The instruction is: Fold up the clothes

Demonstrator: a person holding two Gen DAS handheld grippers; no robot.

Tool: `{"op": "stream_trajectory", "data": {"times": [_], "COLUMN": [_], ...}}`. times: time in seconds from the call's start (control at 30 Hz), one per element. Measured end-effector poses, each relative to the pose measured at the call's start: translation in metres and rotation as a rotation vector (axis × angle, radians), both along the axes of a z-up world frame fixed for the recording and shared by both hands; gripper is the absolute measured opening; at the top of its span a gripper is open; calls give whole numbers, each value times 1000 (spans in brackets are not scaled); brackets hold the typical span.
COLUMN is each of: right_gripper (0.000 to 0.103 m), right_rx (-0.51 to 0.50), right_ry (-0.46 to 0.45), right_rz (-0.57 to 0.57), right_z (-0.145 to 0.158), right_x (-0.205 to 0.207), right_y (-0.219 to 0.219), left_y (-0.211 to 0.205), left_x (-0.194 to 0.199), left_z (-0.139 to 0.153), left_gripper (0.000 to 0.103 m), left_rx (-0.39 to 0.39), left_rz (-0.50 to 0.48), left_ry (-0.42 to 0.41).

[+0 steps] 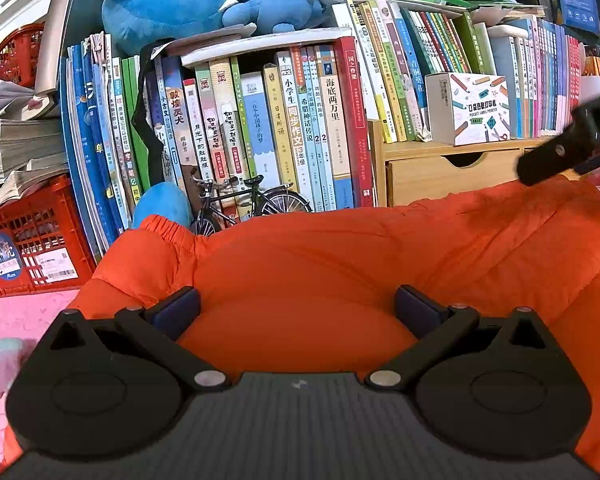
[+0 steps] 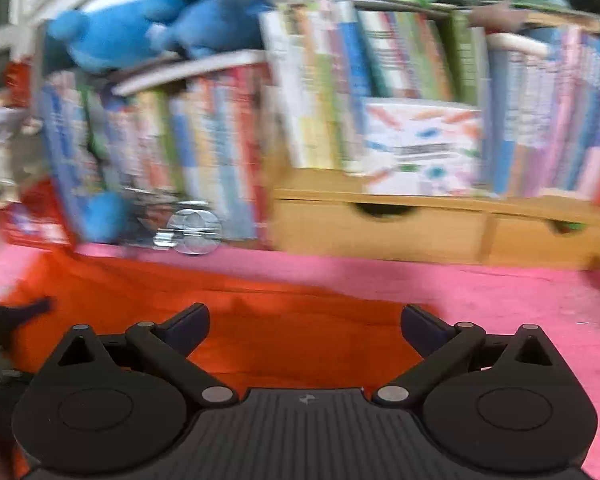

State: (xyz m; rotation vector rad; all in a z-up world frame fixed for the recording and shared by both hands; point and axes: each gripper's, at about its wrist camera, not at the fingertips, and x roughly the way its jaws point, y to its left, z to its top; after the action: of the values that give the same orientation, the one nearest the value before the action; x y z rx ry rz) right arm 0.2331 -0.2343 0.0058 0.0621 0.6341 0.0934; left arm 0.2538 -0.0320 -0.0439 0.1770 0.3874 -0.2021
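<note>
Both my left tongs (image 1: 298, 308) and right tongs (image 2: 304, 326) gape empty over the orange puffer jacket (image 1: 340, 264); its slippery padding ahead could spring unfolded.

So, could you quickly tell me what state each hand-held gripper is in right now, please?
Left hand-held gripper: open, holding nothing, over the orange jacket.
Right hand-held gripper: open, holding nothing, above the jacket's edge.

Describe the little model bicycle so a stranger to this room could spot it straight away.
Start at the long row of upright books behind the orange padded garment. At the foot of those books, just past the garment's far edge and right of a blue plush lump, stands the model bicycle. It is the only dark, thin-framed, spoked thing there, tiny against the tall colourful spines.
</note>
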Motion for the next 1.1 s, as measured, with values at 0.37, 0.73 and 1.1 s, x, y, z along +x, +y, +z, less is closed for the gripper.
{"op": "stream_trajectory", "data": {"times": [0.37, 0.73, 1.1], "right_gripper": [103, 103, 103], "right_rx": [-41, 54, -14], "right_ry": [19, -88, -220], "right_rz": [-12, -32, 14], "right_z": [-39, -57, -32], "right_x": [8, -5, -71], "right_y": [38, 22, 5], "left_y": [0, -6, 27], "left_x": [-1, -4, -53], "left_z": [0, 0, 29], "left_gripper": [103, 103, 103], "left_rx": [-2, 26, -64], "left_rz": [-4, 2, -66], "left_ry": [-4, -20, 35]}}
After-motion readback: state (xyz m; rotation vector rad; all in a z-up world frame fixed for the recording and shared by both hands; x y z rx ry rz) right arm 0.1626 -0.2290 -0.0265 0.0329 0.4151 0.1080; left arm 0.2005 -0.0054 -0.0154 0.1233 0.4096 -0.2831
